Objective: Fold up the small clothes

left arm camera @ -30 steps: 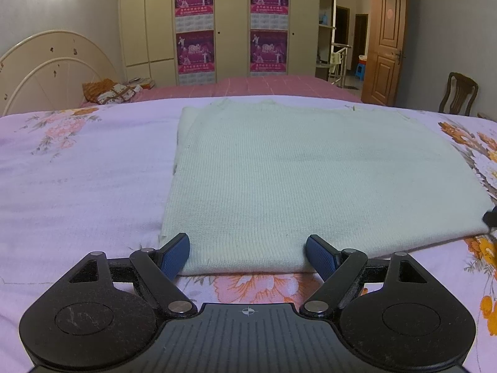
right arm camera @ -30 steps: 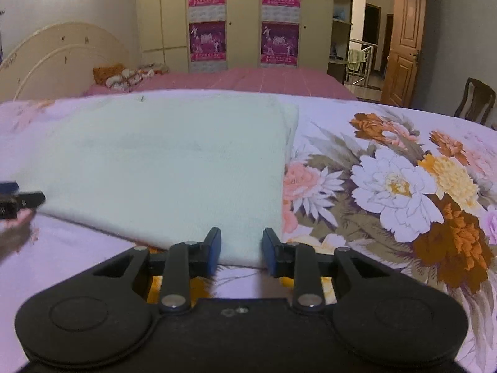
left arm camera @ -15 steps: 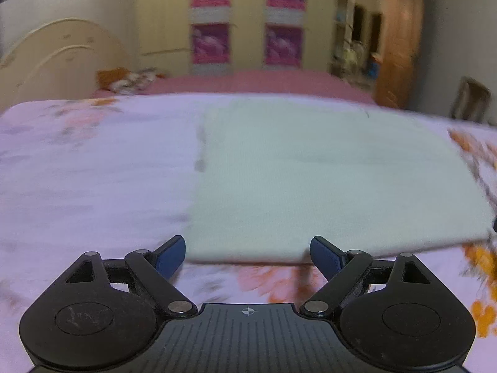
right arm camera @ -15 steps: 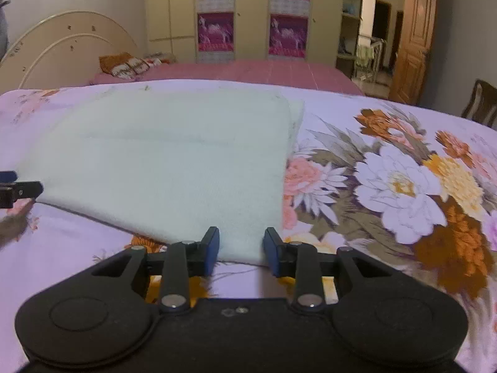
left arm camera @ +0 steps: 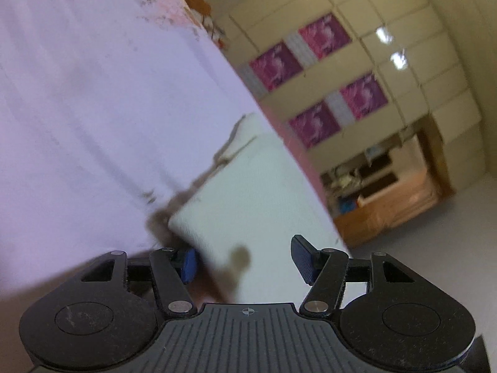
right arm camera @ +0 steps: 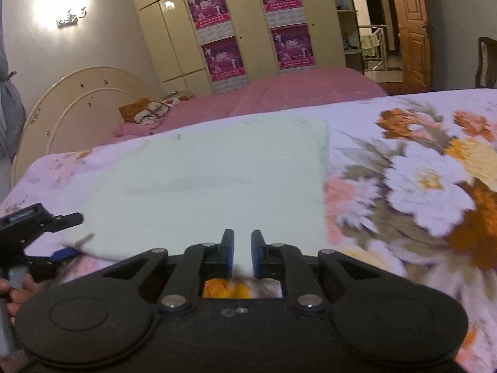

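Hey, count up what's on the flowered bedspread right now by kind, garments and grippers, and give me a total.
Pale green folded garment: 1
Handheld grippers: 2, the left gripper and right gripper
Total: 3

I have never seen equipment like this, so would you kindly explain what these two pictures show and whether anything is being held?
A person holds two hand-held grippers, each with a fisheye camera looking along its own blue-padded fingers. The left camera's picture is tilted and blurred: the left gripper stands wide open around the near corner of a pale green folded knit garment. In the right camera's picture, the right gripper has its fingers nearly together at the garment's near edge; whether it pinches the cloth I cannot tell. The garment lies on a lilac floral bedspread. The left gripper also shows at that picture's left edge.
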